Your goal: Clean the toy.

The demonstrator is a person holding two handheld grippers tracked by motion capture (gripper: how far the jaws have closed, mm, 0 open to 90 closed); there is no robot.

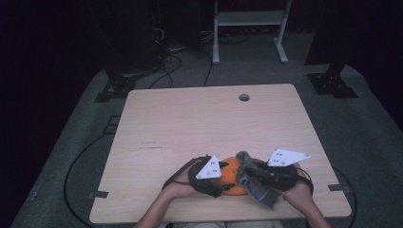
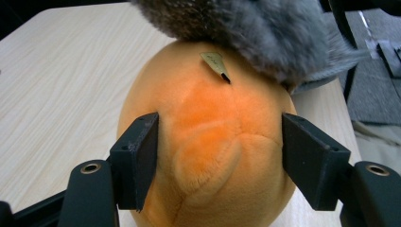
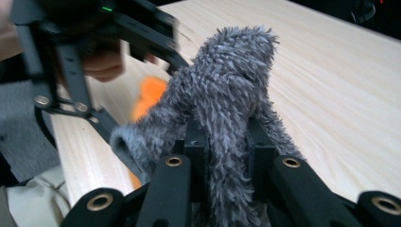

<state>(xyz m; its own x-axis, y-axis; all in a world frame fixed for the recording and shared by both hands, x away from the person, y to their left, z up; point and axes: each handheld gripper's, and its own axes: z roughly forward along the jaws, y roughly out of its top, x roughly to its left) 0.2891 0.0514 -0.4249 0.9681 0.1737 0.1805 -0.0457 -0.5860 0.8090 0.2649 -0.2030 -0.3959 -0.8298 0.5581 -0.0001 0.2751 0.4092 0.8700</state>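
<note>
Already well under way, judging by how things lie: round orange plush toy (image 2: 208,142) resting on the pale wooden table (image 1: 199,123) near its front edge, just ahead of the person, with a shaggy grey fleece cloth (image 3: 227,109) draped over its top and right side. Left gripper (image 1: 215,176) set against the toy's left flank, jaws partly closed and standing on either side of the orange body, the left pad touching the plush and the right one at its edge; firm squeeze or mere contact hard to tell. Right gripper (image 3: 226,165) shut tight on a bunched fold of the grey cloth, the pile squeezed between its jaws, raised beside the toy. Small tan tag (image 2: 215,64) poking from a seam just below the cloth's edge. Seemingly done: toy steadied, cloth gripped and brought onto it. Probably left: drawing the cloth across the rest of the orange surface, most of it bare on the near side, then letting go of both
</note>
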